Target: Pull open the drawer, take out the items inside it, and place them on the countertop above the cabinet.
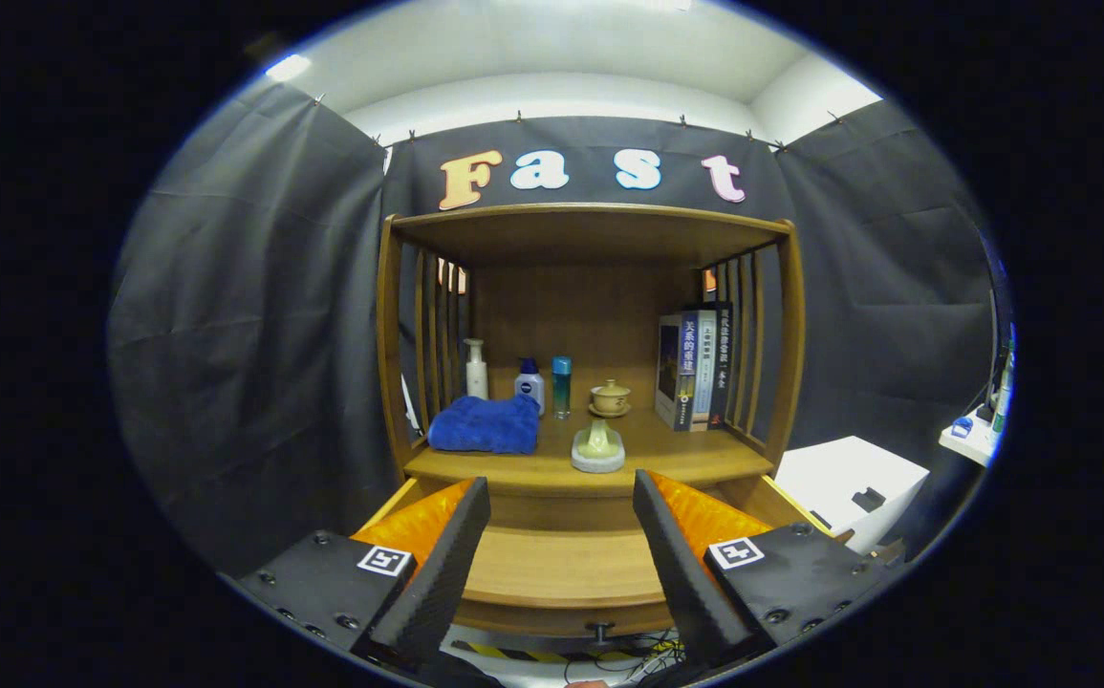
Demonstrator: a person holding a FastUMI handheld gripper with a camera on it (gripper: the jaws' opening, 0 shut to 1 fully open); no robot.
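Note:
The wooden cabinet's drawer is pulled out toward me, its small dark knob at the near front. My gripper hovers open above the drawer with nothing between its fingers; bare drawer floor shows in the gap. Just beyond the fingertips lies the countertop. On it rest a folded blue towel to the left and a pale green piece on a round grey base near the front edge. My fingers hide the drawer's left and right sides.
Farther back on the countertop stand a white pump bottle, a blue-capped bottle, a teal bottle, a lidded tea cup and several books. Slatted side walls and a top shelf enclose it. A white box sits right of the cabinet.

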